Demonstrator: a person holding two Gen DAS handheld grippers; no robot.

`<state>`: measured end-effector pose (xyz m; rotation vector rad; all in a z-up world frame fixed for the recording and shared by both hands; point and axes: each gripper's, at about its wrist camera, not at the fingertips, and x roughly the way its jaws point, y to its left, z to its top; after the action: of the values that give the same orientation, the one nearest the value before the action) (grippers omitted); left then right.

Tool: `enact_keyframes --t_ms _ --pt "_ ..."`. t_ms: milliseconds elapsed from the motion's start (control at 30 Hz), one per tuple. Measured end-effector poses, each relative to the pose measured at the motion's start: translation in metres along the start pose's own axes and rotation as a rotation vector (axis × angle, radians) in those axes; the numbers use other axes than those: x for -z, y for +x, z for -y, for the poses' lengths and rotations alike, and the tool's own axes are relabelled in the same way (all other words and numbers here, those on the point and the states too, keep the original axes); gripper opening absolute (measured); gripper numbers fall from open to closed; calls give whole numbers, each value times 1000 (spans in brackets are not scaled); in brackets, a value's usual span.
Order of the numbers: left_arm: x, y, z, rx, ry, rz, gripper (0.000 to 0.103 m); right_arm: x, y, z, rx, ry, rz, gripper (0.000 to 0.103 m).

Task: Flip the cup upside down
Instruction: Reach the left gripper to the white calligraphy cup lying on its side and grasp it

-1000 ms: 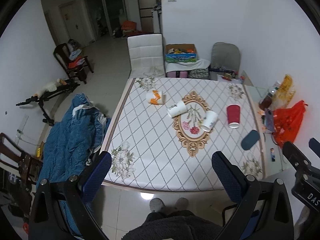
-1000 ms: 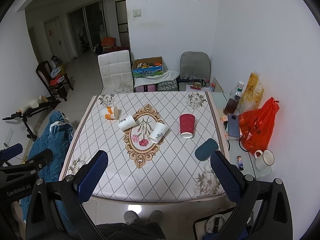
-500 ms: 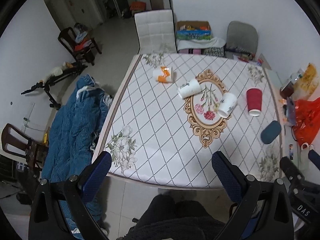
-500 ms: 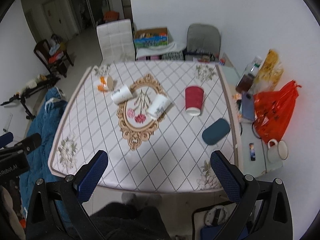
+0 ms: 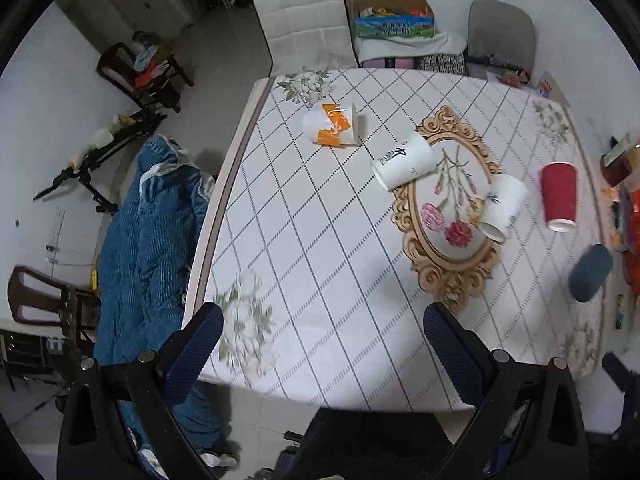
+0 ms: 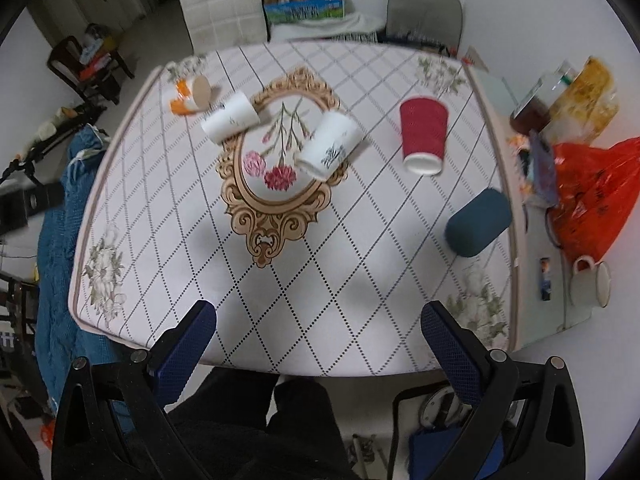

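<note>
Several paper cups lie on their sides on the patterned table (image 5: 320, 264): an orange-and-white cup (image 5: 334, 124) at the far left, a white cup with writing (image 5: 402, 162), a white cup with a black print (image 5: 503, 206), a red cup (image 5: 559, 196) and a dark blue cup (image 5: 591, 267). The right wrist view shows the same orange cup (image 6: 188, 94), both white cups (image 6: 231, 118) (image 6: 330, 145), the red cup (image 6: 423, 134) and the blue cup (image 6: 479, 222). My left gripper (image 5: 322, 346) and right gripper (image 6: 318, 340) are open and empty above the table's near edge.
A white chair (image 5: 306, 24) and a grey chair (image 5: 502, 36) stand behind the table. A blue blanket (image 5: 148, 248) lies at the left. A side table at the right holds an orange bag (image 6: 592, 196), a bottle (image 6: 534, 108) and a mug (image 6: 592, 282).
Both grippers have moved forward and tilted down toward the table, so the cups appear nearer and lower in view. The cups have not moved. Both jaws stay open.
</note>
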<state>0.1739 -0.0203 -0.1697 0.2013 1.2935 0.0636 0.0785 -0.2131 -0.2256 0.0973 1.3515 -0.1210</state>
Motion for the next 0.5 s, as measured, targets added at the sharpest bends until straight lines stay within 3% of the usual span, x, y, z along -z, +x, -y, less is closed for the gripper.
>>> enact_keyframes --t_ms 167,500 --pt "-49 43 4 0 72 -34 103 -19 48 -9 16 35 -83 103" --pt "-143 136 39 -28 322 -97 103 -52 132 -15 61 96 -235 103"
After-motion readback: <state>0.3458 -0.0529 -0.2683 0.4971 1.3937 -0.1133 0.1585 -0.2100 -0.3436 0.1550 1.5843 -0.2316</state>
